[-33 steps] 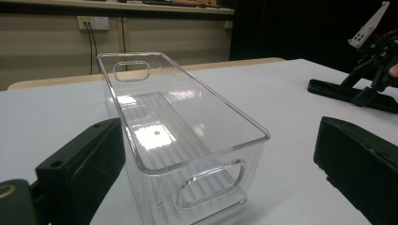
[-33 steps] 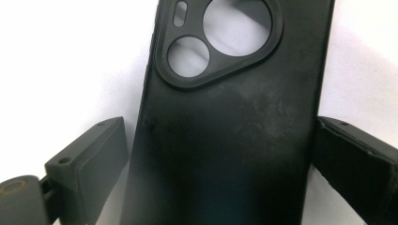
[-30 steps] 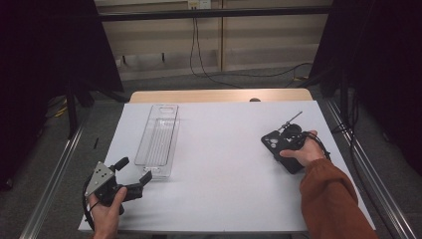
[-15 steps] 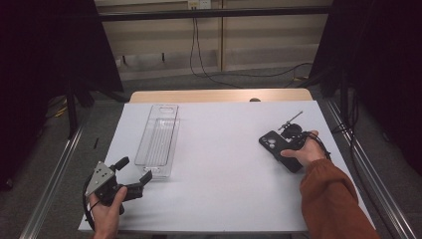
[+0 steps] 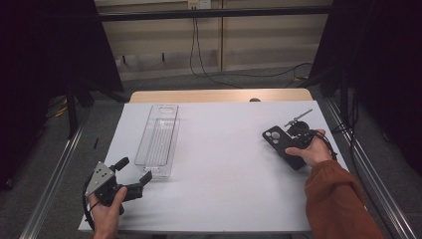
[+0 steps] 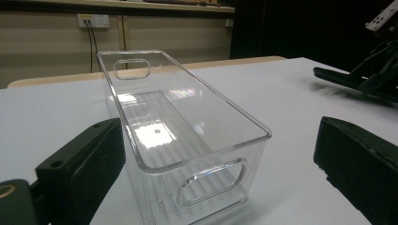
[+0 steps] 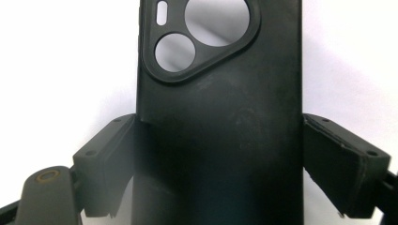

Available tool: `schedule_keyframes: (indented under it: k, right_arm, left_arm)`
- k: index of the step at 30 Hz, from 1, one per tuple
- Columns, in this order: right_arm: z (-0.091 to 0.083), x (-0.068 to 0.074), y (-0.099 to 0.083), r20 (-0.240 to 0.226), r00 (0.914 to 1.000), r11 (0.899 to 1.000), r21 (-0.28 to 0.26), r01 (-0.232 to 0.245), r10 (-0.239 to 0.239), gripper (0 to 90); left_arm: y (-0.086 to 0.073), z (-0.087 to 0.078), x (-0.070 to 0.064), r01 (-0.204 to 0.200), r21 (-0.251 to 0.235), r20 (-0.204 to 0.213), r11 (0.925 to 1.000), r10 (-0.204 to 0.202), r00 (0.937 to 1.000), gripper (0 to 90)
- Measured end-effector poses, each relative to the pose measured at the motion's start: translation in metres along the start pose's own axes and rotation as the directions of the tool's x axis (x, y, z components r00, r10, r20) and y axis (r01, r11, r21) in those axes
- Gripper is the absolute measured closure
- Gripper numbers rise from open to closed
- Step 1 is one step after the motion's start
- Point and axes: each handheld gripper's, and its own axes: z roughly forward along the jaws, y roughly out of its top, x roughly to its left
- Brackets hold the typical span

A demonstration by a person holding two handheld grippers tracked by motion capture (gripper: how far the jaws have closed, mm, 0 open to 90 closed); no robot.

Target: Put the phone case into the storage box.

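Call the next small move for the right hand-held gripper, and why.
Probably lift: the right hand-held gripper has its jaws against both sides of the phone case, which lies flat on the table. The clear bin stands open far off at the left, by the left hand-held gripper.

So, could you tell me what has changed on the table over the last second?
Very little. The right gripper, closed on the black phone case, shifted slightly left and toward the person's side of the table, carrying the case with it. The left gripper stayed open at the near end of the clear plastic bin, which did not move.
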Motion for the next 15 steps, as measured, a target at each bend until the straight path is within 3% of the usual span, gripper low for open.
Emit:
schedule_keyframes:
  k: [15]
  right_arm:
    - [-0.012, -0.003, -0.003, 0.006, 0.9998, 0.992, -0.124, -0.016, 0.017, 14.8]
  left_arm:
    - [0.000, 0.000, 0.000, -0.009, 0.004, 0.001, 1.0000, 0.009, 1.0000, 2.5]
